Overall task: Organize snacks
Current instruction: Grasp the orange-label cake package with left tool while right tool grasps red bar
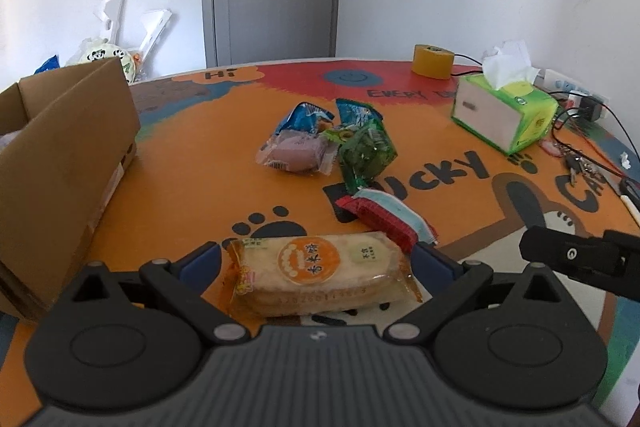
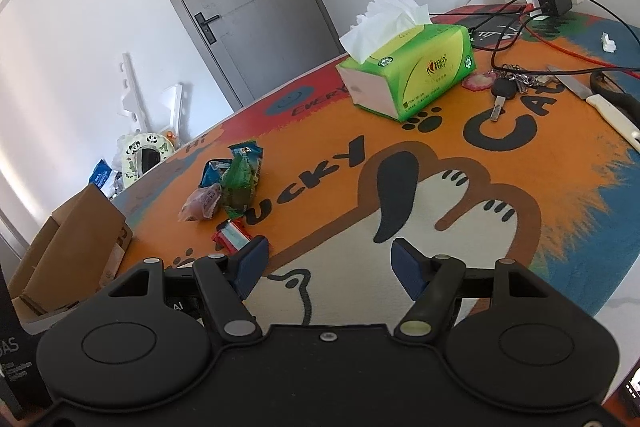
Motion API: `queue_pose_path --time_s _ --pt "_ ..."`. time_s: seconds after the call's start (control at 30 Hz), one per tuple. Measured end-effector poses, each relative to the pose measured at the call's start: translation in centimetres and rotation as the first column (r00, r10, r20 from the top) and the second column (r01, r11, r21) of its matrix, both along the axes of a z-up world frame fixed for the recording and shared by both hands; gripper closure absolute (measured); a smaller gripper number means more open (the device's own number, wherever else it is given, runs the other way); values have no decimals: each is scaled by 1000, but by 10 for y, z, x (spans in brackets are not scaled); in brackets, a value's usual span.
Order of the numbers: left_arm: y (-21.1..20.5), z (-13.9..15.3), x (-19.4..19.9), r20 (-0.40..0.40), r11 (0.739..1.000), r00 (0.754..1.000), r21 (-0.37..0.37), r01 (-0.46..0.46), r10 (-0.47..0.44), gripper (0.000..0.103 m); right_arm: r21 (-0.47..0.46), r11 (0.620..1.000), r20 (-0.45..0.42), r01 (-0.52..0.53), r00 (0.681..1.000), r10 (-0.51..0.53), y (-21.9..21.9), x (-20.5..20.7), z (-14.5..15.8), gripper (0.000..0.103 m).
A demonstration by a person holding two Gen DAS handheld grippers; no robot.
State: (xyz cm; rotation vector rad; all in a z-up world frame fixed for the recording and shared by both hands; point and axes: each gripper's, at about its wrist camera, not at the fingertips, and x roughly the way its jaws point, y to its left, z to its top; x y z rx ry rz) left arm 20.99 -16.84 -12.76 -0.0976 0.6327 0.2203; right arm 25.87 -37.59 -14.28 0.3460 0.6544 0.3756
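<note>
While the left tool stands spread wide around it, the rice cracker pack lies flat on the counter between the blue pads — a clear wrapper with an orange round label, pale crackers inside; whether the pads touch it I cannot tell. Its long axis runs crosswise, from pad to pad. At far left the cardboard box sits open, its contents hidden. Over bare mat, the right tool is parted and holds nothing — other snacks lie beyond it.
</note>
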Motion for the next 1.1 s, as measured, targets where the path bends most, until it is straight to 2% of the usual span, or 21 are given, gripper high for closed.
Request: queue_pose_path --time_s 0.13,0.2,0.3,0.57,1.1 --pt "2 -7 4 -19 1000 1000 -12 -9 9 2 0 1000 -5 -18 1000 18 7 4 -3 35" --pt "7 -6 3 -8 999 1000 -38 -15 15 3 -3 1000 -5 -29 1000 29 11 6 -2 35" --pt "11 -5 3 -6 999 1000 -39 -10 10 3 -7 999 1 -46 999 46 19 10 -1 35" --pt "27 -1 0 5 999 1000 -51 3 -3 20 -22 995 6 -94 996 94 43 20 2 35" --pt "67 8 -7 34 995 998 -90 -45 48 22 -89 984 24 -155 987 158 91 36 10 43"
